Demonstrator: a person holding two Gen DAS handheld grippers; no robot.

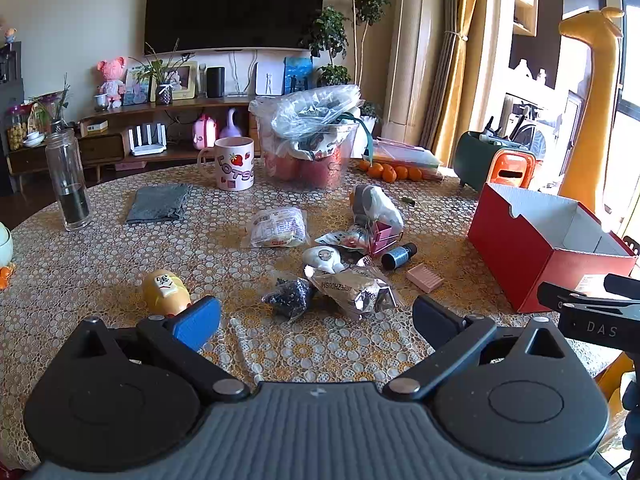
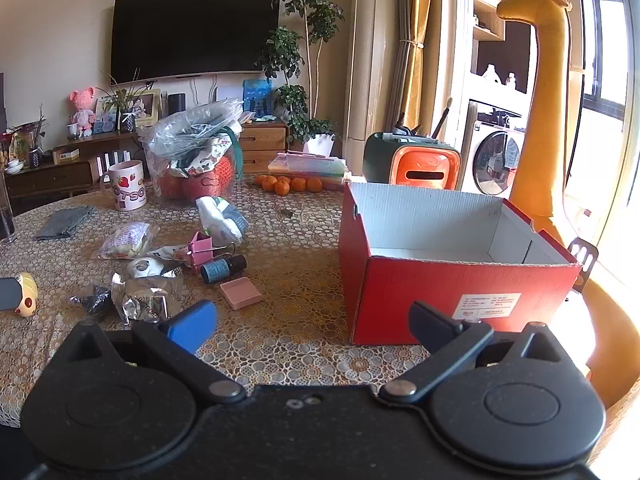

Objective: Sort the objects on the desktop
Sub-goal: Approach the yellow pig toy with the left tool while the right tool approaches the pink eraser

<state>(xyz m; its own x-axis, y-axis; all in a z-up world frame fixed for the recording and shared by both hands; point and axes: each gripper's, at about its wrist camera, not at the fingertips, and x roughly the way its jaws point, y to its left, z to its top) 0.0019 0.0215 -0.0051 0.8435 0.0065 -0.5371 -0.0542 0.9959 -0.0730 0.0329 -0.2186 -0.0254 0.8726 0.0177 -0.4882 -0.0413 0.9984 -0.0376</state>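
Small objects lie scattered mid-table: a silver foil packet [image 1: 352, 288], a dark crinkled packet [image 1: 290, 296], a white round toy [image 1: 322, 258], a dark vial with a blue label [image 1: 398, 256], a pink binder clip [image 1: 384, 234], a flat pink square [image 1: 425, 277], a clear snack bag [image 1: 278, 227] and a yellow mahjong toy [image 1: 166, 292]. An open, empty red box [image 2: 460, 276] stands to the right. My left gripper [image 1: 316, 320] is open and empty, just short of the packets. My right gripper [image 2: 312, 324] is open and empty, near the box's front left corner.
A strawberry mug [image 1: 234, 164], a clear bucket of bags [image 1: 310, 144], a glass bottle [image 1: 68, 180], a grey cloth [image 1: 158, 202] and tangerines [image 1: 388, 171] sit farther back. A grey-and-white bundle [image 1: 376, 204] lies behind the clip. The patterned tablecloth [image 1: 100, 248] covers the table.
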